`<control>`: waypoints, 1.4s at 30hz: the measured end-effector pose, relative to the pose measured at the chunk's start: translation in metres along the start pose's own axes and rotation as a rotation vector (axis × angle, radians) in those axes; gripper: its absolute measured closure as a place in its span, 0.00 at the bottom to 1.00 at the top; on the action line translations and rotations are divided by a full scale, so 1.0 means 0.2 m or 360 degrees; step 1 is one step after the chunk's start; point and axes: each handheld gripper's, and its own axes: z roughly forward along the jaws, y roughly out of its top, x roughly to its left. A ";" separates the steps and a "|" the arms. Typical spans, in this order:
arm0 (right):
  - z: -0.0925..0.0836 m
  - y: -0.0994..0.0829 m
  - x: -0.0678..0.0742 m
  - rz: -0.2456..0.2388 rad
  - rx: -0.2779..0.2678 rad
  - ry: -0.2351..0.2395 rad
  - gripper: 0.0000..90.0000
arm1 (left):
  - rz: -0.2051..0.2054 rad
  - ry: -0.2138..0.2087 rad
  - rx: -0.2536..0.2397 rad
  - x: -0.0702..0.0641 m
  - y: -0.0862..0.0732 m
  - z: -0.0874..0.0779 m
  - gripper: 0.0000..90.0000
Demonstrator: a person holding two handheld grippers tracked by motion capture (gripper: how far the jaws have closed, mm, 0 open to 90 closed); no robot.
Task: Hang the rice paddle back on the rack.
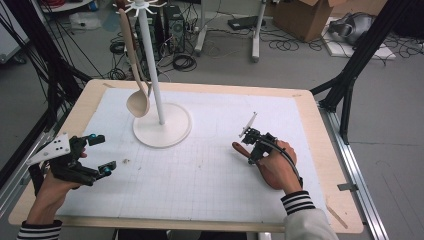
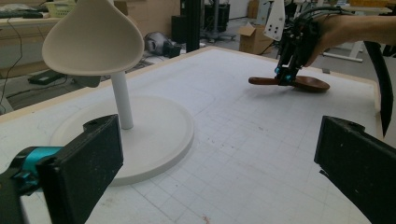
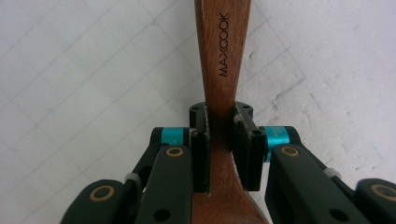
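Note:
A dark brown wooden spoon [image 3: 223, 56] marked MAXCOOK lies on the white gridded mat [image 1: 200, 175] at the right. My right gripper [image 3: 220, 126] is shut on its narrow handle, with the pads pressing both sides. From above, the right gripper [image 1: 253, 149] points down at the spoon [image 1: 238, 148], whose handle end sticks out to the left. In the left gripper view the spoon [image 2: 299, 83] lies flat under that gripper [image 2: 286, 79]. My left gripper [image 1: 103, 154] rests at the mat's left edge, open and holding nothing [image 2: 219, 158].
A white stand [image 1: 161, 131] with a round base and a tall pole rises at the mat's back left. A pale ladle [image 1: 138, 102] hangs from it, bowl low over the base [image 2: 93, 39]. Cables, a cardboard box [image 1: 305, 17] and black frame legs [image 1: 350, 75] surround the table.

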 end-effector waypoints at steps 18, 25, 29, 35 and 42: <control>-0.16 -0.10 0.06 -0.0045 -0.0379 0.0006 0.88 | -0.0019 0.0010 -0.0006 -0.03 0.01 0.03 0.02; -0.24 -0.15 0.09 -0.0037 -0.0657 0.0044 0.88 | -0.0024 0.0009 0.0012 -0.05 0.02 0.06 0.02; -0.30 -0.18 0.12 -0.0035 -0.0864 0.0072 0.88 | -0.0029 0.0024 -0.0008 -0.07 0.04 0.06 0.02; -0.35 -0.17 0.17 -0.0042 -0.1110 0.0148 0.88 | -0.0044 0.0019 -0.0041 -0.09 0.07 0.06 0.02; -0.34 -0.14 0.25 -0.0047 -0.1331 0.0194 0.88 | -0.0026 0.0058 -0.0064 -0.11 0.16 0.07 0.02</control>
